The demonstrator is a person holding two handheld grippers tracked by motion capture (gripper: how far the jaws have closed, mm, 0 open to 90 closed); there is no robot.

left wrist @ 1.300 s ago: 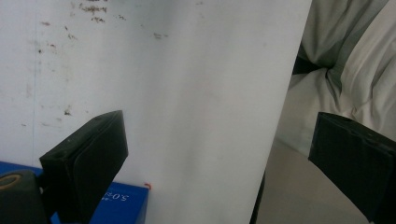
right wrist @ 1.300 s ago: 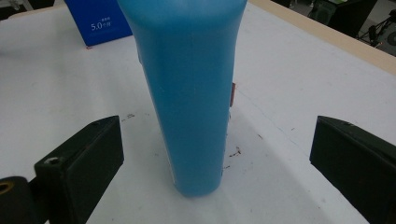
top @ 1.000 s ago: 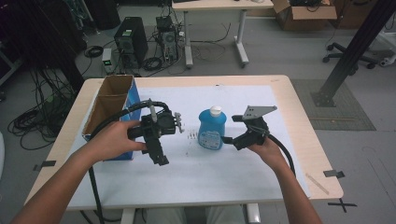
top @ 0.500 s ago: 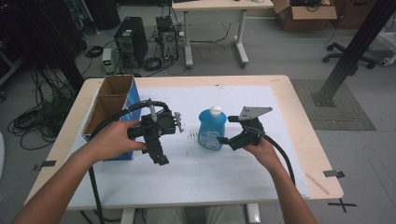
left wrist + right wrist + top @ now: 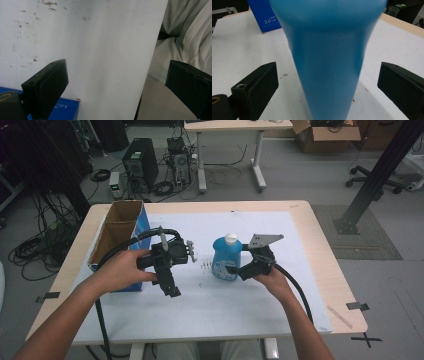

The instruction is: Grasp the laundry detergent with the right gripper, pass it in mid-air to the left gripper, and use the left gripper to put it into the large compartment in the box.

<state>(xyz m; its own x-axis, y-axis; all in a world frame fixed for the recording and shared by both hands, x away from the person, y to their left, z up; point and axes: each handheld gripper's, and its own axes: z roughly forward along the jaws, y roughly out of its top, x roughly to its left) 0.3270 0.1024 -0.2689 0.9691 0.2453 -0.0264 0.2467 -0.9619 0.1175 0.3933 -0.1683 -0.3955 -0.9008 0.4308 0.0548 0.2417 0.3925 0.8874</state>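
A blue bottle [image 5: 225, 260] with a white cap stands upright in the middle of the white sheet [image 5: 215, 307]. My right gripper [image 5: 236, 270] comes at it from the right, low on its body. In the right gripper view the bottle [image 5: 329, 57] sits between the wide-apart jaws of that gripper [image 5: 328, 75], with a gap on each side. My left gripper [image 5: 170, 282] is held left of the bottle, tipped down toward the near table edge. Its jaws [image 5: 117, 75] stand open over bare sheet with nothing between them.
An open cardboard box [image 5: 120, 232] with a blue side stands at the table's left; its blue wall [image 5: 264, 17] shows behind the bottle. The wooden table edge [image 5: 320, 255] frames the sheet. Computers, cables and another desk lie on the floor beyond.
My right gripper has moved left toward the bottle, and its jaws now flank the bottle's lower body. The left gripper has stayed put.
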